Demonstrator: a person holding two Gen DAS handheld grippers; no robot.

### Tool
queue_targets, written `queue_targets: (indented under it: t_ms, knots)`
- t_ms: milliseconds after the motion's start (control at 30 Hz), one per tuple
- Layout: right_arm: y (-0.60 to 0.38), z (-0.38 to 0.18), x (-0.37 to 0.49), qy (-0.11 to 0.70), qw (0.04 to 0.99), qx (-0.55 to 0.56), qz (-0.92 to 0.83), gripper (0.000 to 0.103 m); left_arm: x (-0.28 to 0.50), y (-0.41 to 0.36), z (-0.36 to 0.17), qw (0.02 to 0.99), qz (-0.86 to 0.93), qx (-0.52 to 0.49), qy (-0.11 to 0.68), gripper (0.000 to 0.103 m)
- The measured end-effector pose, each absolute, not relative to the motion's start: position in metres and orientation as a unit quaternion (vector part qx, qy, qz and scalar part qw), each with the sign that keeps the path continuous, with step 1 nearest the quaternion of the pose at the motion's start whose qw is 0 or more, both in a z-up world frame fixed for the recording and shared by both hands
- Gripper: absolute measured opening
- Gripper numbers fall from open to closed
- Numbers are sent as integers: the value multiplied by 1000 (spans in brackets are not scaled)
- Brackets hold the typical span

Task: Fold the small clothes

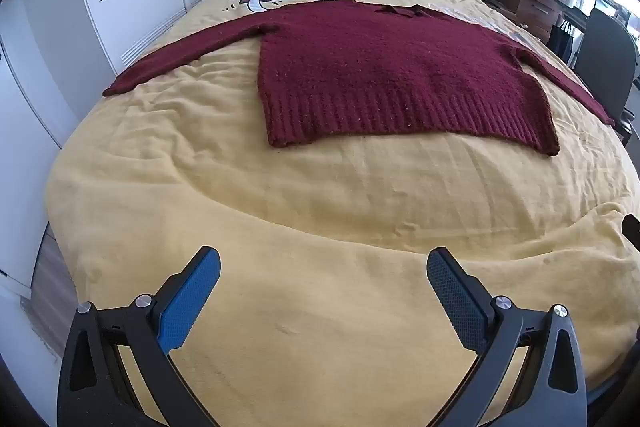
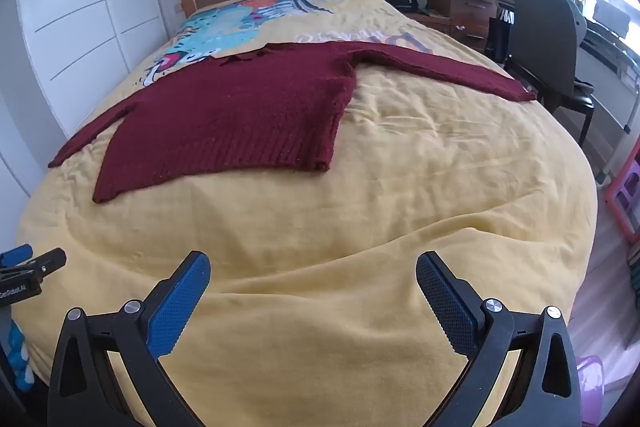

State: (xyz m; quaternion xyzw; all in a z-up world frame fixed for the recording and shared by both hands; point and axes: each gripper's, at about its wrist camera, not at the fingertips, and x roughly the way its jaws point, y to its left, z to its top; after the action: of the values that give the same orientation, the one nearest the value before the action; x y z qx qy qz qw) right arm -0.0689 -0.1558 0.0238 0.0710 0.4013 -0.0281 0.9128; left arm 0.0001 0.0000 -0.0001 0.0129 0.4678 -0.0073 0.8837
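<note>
Sweater (image 1: 384, 67): a dark red knit one, spread flat and face down or up (I cannot tell which) across the middle of the bed (image 1: 320, 227), on a yellow bedspread (image 1: 280, 207). Both sleeves are stretched out to the sides, the ribbed hem toward the foot of the bed. Nothing is folded yet.

Left claw (image 1: 323, 289) and right claw (image 2: 313, 293) both hang released, jaws spread wide with nothing between them, over bare bedspread well short of the hem.

A sensible first fold would be a sleeve. To do it well, each claw should reach in low, pinch only the knit and not the bedspread beneath, grip near the cuff and the shoulder, and carry the sleeve across the body without dragging the whole garment. The loose knit will probably stretch if tugged.
</note>
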Motion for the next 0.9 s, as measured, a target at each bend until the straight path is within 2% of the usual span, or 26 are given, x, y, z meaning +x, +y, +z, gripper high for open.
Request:
queue_targets:
  t_ms: [900]
  knots:
    - [-155, 24, -69, 403, 912, 71, -31, 103, -1, -3, -3, 881, -4, 12, 473, 102]
